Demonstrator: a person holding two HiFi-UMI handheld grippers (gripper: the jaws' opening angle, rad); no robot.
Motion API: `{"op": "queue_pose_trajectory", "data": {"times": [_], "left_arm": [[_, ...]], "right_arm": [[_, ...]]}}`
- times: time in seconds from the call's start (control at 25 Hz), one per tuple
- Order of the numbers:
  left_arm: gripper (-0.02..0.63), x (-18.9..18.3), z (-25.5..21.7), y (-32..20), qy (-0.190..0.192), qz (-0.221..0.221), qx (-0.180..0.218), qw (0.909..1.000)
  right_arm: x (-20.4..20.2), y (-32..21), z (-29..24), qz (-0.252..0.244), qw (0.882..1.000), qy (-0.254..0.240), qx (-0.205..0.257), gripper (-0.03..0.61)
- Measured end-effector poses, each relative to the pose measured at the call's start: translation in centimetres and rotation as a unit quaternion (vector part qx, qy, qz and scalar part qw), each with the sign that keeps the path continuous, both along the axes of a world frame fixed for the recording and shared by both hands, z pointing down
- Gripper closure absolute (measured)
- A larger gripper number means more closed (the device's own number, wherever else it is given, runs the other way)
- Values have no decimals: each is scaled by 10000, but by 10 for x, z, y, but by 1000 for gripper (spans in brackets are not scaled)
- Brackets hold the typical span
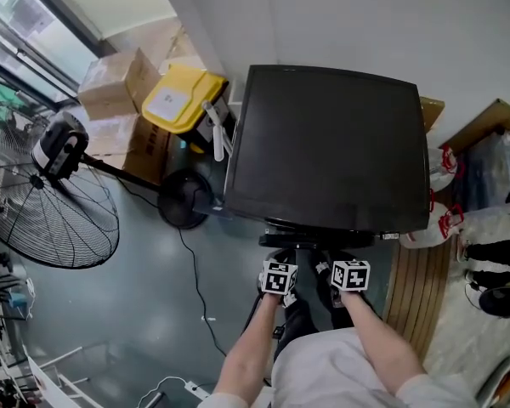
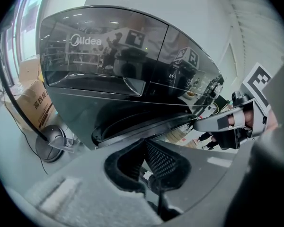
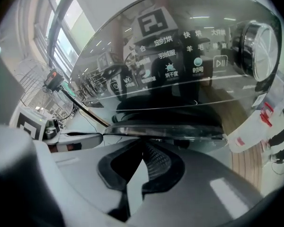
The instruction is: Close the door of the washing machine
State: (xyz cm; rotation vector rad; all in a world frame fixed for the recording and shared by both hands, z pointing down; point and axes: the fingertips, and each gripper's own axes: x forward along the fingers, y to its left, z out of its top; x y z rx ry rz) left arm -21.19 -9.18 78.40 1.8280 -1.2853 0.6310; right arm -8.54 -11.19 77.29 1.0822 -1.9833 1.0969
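The black washing machine (image 1: 327,143) stands in front of me, seen from above in the head view. Its round door (image 3: 168,129) sits low on the front, under the control panel (image 3: 180,56) and the dial (image 3: 258,44). In the left gripper view the door's rim (image 2: 142,126) stands a little off the front. Both grippers are side by side close to the door. My left gripper (image 1: 279,272) (image 2: 146,167) is shut with nothing in it. My right gripper (image 1: 347,270) (image 3: 142,162) is shut and empty too, and its tip (image 2: 201,124) lies at the door's edge.
A floor fan (image 1: 59,206) stands at the left, with its round base (image 1: 185,198) and a cable (image 1: 195,287) on the floor. Cardboard boxes (image 1: 110,83) and a yellow container (image 1: 183,96) are behind it. Wooden slats (image 1: 418,287) and white bags (image 1: 438,223) lie at the right.
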Motion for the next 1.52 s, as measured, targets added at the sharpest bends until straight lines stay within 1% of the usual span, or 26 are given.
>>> {"op": "queue_pose_trajectory", "data": {"times": [0.08,0.2,0.36,0.44,0.6,0.8,1.0,1.12,1.28,1.4,1.52], "left_arm": [[612,-2,0,-4,32,-39,23,10000],[612,-3,0,-14,74,-114,76,9999],[612,-4,-2,-26,132,-260,64,9996],[611,-3,-3,-27,195,-310,72,9993],[611,-3,-3,-27,249,-354,109,9990],[609,-2,-2,-28,267,-287,150,9991],[611,-4,-2,-32,372,-393,175,9984],[609,-3,-3,-35,433,-358,197,9982],[607,-2,-3,-35,342,-323,199,9987],[607,-3,-3,-36,339,-450,246,9981],[609,-4,-3,-37,349,-546,205,9977]], "right_arm": [[-1,-2,0,-5,10000,-23,-11,577],[-2,-8,-3,-146,9999,42,29,577],[-5,-16,-6,-120,9999,-79,15,577],[-4,-16,-6,-109,9999,-26,21,577],[-3,-17,-7,111,9999,10,100,577],[-2,-18,-6,379,9989,94,258,577],[-2,-21,-5,464,9983,175,322,577],[-2,-23,-6,516,9978,266,319,577],[0,-23,-5,558,9971,363,365,575],[-1,-24,-5,603,9967,372,385,577],[-1,-26,-5,628,9965,410,359,577]]}}
